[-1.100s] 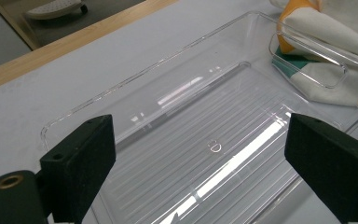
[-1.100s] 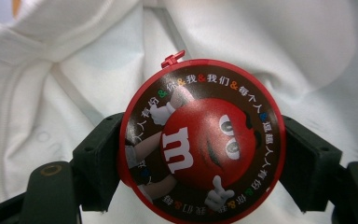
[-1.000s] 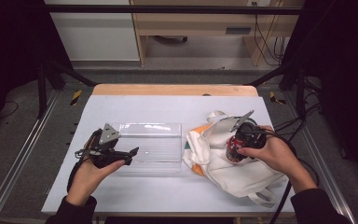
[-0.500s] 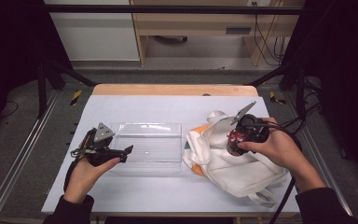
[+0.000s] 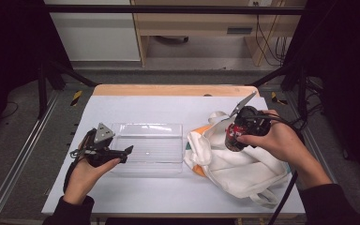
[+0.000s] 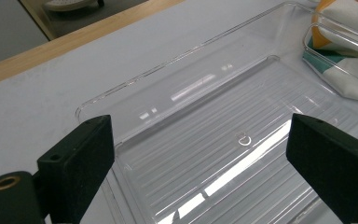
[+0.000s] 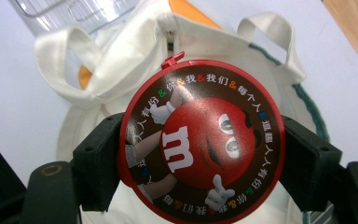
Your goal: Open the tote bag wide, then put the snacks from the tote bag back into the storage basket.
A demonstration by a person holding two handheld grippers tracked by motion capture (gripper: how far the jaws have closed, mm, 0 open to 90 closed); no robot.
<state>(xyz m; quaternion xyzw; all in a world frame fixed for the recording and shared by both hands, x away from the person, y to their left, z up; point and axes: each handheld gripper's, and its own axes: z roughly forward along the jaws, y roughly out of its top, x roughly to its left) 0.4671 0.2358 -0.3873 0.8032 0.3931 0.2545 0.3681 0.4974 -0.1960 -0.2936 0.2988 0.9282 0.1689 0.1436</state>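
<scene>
A round red candy can [image 7: 200,140] with a cartoon lid sits clamped between the jaws of my right gripper [image 7: 200,156], which is shut on its sides. In the high view the can [image 5: 233,134] hangs just above a white cloth bag [image 5: 236,168] at the table's right. The bag's zip and handles [image 7: 121,60] lie right below it. My left gripper [image 5: 123,153] stands open at the left end of a clear plastic tray [image 5: 145,125]. Its jaws [image 6: 200,140] straddle the tray's corner and ribbed floor [image 6: 191,93] with nothing between them.
The bag's orange and green trim [image 6: 335,51] touches the tray's right end. A wooden strip [image 5: 173,90] runs along the table's far edge. Cables trail from the right hand off the front right.
My right gripper has risen a little with the can and drifted slightly left above the bag. The left gripper has barely shifted beside the tray.
</scene>
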